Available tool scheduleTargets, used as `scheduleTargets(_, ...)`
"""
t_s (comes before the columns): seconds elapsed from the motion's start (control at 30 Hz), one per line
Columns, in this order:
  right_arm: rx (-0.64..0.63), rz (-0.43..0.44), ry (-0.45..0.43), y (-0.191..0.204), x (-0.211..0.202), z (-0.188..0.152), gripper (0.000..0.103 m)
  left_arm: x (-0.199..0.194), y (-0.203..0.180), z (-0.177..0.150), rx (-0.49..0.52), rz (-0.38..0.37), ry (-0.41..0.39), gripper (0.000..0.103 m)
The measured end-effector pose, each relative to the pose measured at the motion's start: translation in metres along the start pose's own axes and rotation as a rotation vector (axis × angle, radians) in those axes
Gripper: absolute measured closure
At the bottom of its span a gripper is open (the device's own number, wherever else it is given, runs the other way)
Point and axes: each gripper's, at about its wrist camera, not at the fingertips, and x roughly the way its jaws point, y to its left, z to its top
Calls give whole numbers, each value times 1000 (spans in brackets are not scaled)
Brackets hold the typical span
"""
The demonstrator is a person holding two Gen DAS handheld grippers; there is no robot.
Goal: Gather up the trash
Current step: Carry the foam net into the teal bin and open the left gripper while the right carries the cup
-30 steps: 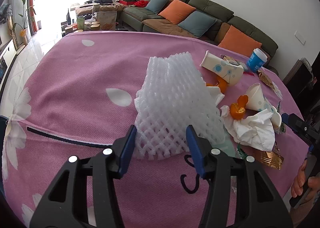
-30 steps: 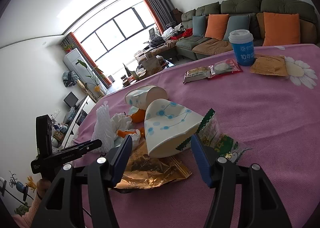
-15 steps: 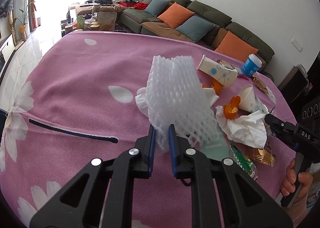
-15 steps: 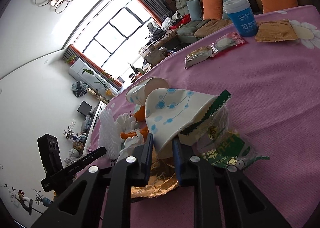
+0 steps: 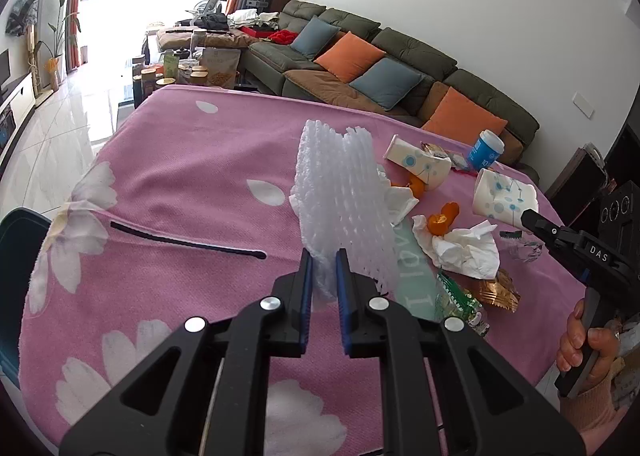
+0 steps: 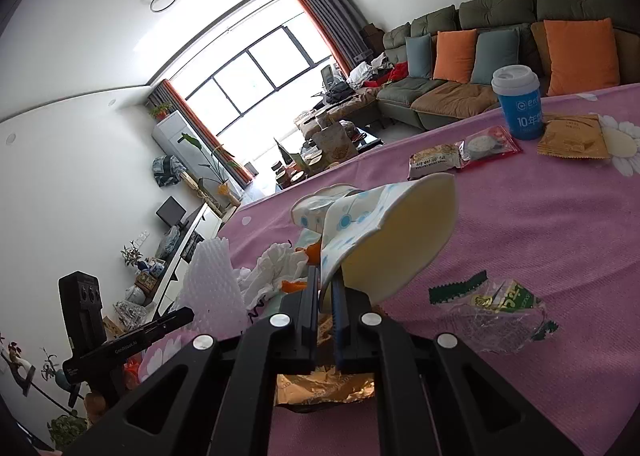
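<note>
My left gripper (image 5: pixel 322 256) is shut on the lower edge of a white foam net (image 5: pixel 340 184), which stands up off the pink tablecloth (image 5: pixel 180 176). My right gripper (image 6: pixel 324 276) pinches the crushed wall of a blue-dotted paper cup (image 6: pixel 392 232), its jaws closing tight on it. The cup hangs clear of the table. In the left wrist view that cup (image 5: pixel 502 198) sits at the right gripper's tip. On the cloth lie a second dotted cup (image 5: pixel 416 164), orange peel (image 5: pixel 440 220), crumpled tissue (image 5: pixel 468 248), a green wrapper (image 6: pixel 500 308) and a gold wrapper (image 6: pixel 320 388).
A blue lidded cup (image 6: pixel 518 108), two snack packets (image 6: pixel 436 160) and a tan packet (image 6: pixel 572 136) lie at the table's far side. A dark object (image 5: pixel 16 256) stands off the table's left edge. A green sofa (image 5: pixel 400 68) runs behind. A hand (image 5: pixel 584 340) holds the right gripper.
Both grippers went from open to shut. The left closed on the foam net and raised it upright. The right closed on the dotted cup and lifted it off the wrappers.
</note>
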Motion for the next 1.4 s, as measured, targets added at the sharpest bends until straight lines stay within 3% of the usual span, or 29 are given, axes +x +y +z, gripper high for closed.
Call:
scheduleTargets(0.27, -143, 111, 9, 51, 3, -1, 98, -45, 17, -14, -23, 41, -69, 91)
scheduleTargets(0.77, -330, 395, 211, 161, 74, -22, 98, -124, 79, -43, -145, 202, -161, 91)
scheduleTargets(1.13, -451, 522, 332, 239, 122, -37, 98, -165, 147, -56, -293, 355, -204, 91)
scheduleTargets(1.4, -482, 569, 419, 279, 148, -57, 98, -182, 190, -69, -380, 418, -203, 91)
